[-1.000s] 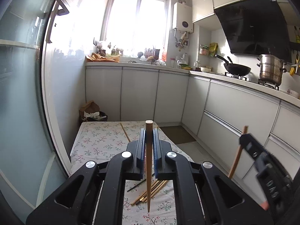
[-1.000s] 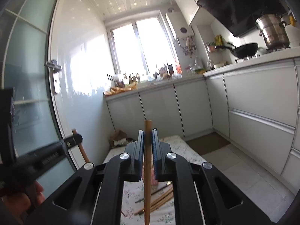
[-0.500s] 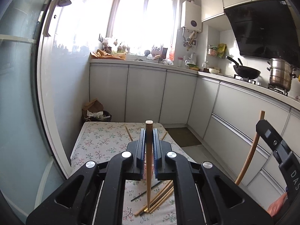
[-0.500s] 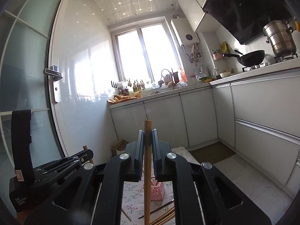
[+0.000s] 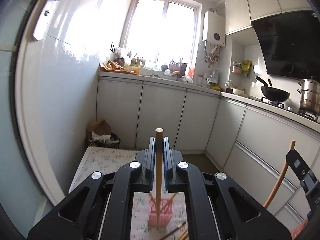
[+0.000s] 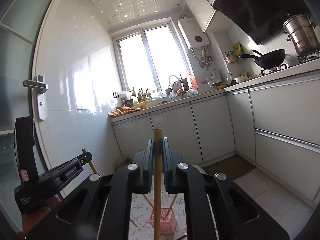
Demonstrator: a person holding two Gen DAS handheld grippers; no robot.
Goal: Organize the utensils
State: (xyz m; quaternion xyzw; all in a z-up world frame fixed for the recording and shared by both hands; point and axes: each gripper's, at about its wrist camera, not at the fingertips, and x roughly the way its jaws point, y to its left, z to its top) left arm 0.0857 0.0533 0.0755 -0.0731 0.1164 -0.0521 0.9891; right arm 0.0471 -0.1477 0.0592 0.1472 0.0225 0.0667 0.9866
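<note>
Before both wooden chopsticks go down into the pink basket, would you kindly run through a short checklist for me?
1. Left gripper shut on its wooden chopstick: ok.
2. Right gripper shut on its own wooden chopstick: ok.
3. Both held chopsticks near upright, tips down: ok.
4. Pink slatted plastic basket below the left tip, upright on the floral tablecloth: ok.
5. Room in the basket: cannot tell; several chopsticks already lean inside.
6. Loose chopsticks on the cloth beside the basket, yet to be gathered: not ok.
</note>
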